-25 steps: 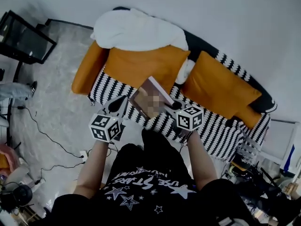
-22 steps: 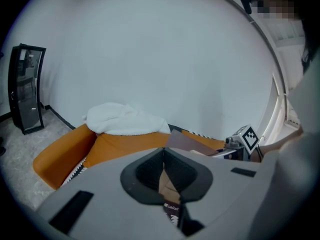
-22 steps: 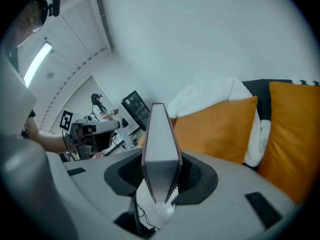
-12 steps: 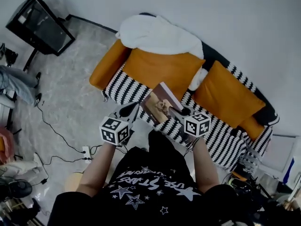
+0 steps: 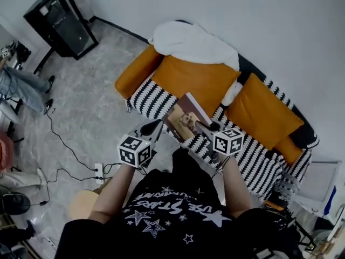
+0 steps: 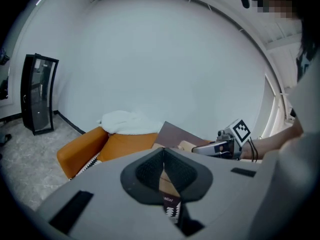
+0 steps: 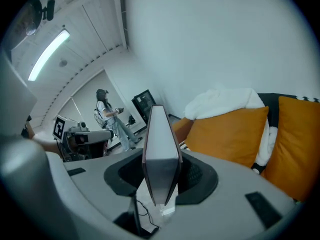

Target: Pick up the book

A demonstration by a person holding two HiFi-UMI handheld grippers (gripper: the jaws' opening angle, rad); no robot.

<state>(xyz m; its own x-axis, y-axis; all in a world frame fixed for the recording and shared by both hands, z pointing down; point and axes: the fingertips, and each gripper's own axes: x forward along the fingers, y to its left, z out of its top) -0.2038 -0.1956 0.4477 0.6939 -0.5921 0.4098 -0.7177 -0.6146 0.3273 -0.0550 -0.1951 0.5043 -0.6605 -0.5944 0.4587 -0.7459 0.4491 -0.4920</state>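
Head view showed the book point(image 5: 186, 118) lifted off the sofa point(image 5: 253, 150), held in the air above its black-and-white striped seat cover point(image 5: 152, 99) and in front of an orange cushion point(image 5: 200, 81). The right gripper point(image 5: 208, 127) held it by the near right edge. In the right gripper view the fingers point(image 7: 192, 176) pinched the book point(image 7: 161, 149) edge-on, standing upright between them. The left gripper point(image 5: 154, 127) hung just beside the book's left corner; whether it touched could not be told. In the left gripper view its fingers point(image 6: 145, 171) met at the tips with nothing gripped. A white blanket point(image 5: 191, 42) lay over the sofa's back, and a black cabinet point(image 5: 64, 23) stood on the floor.
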